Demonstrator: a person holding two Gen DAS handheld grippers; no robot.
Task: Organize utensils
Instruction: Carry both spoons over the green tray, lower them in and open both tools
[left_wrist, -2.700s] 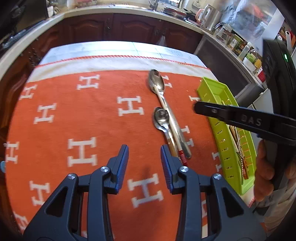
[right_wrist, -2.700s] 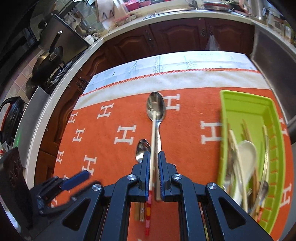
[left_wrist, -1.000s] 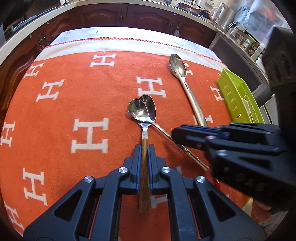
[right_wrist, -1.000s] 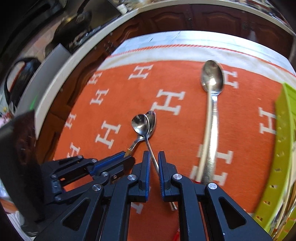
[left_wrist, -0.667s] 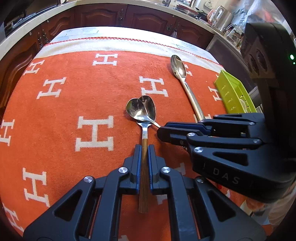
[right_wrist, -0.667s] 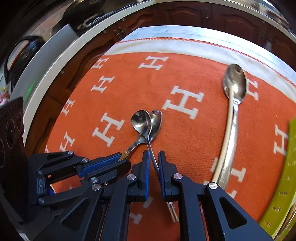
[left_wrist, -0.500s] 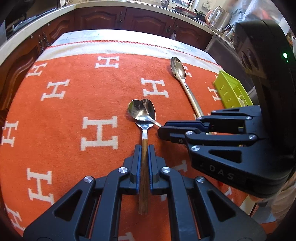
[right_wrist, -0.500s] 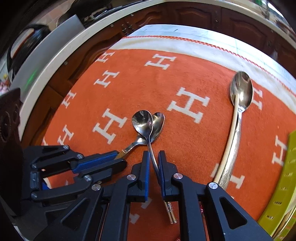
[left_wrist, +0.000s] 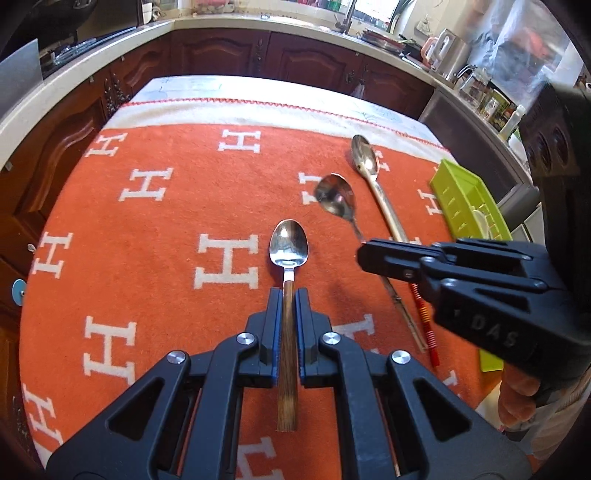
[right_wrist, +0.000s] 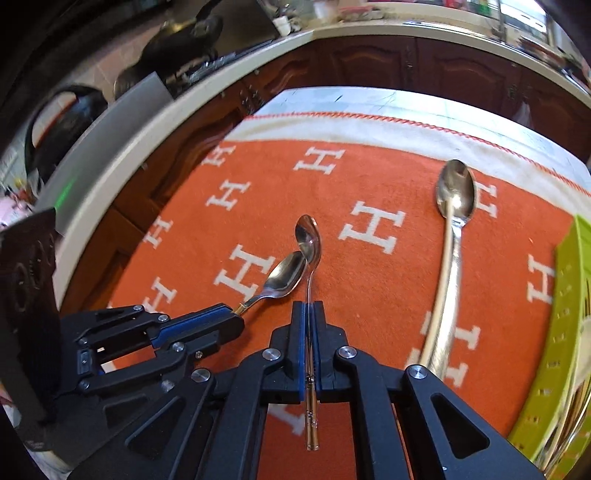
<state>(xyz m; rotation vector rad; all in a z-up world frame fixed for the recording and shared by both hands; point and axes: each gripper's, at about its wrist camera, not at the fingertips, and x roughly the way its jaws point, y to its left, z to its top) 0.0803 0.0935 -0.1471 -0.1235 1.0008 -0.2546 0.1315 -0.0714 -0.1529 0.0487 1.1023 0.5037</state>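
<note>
While the left gripper (left_wrist: 288, 295) clamps the wooden-handled spoon (left_wrist: 289, 248) above the orange H-patterned cloth (left_wrist: 155, 221), the right gripper (right_wrist: 307, 310) clamps the slim metal spoon (right_wrist: 308, 236). One long silver spoon (right_wrist: 452, 221) lies near the green tray (right_wrist: 565, 295).

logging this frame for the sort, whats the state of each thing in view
left tongs: shut on wooden-handled spoon
wooden-handled spoon: gripped by its handle, bowl facing up
right tongs: shut on thin metal spoon
thin metal spoon: gripped by its handle
long spoon: lying on orange cloth, untouched
green tray: at the cloth's edge, holding utensils
</note>
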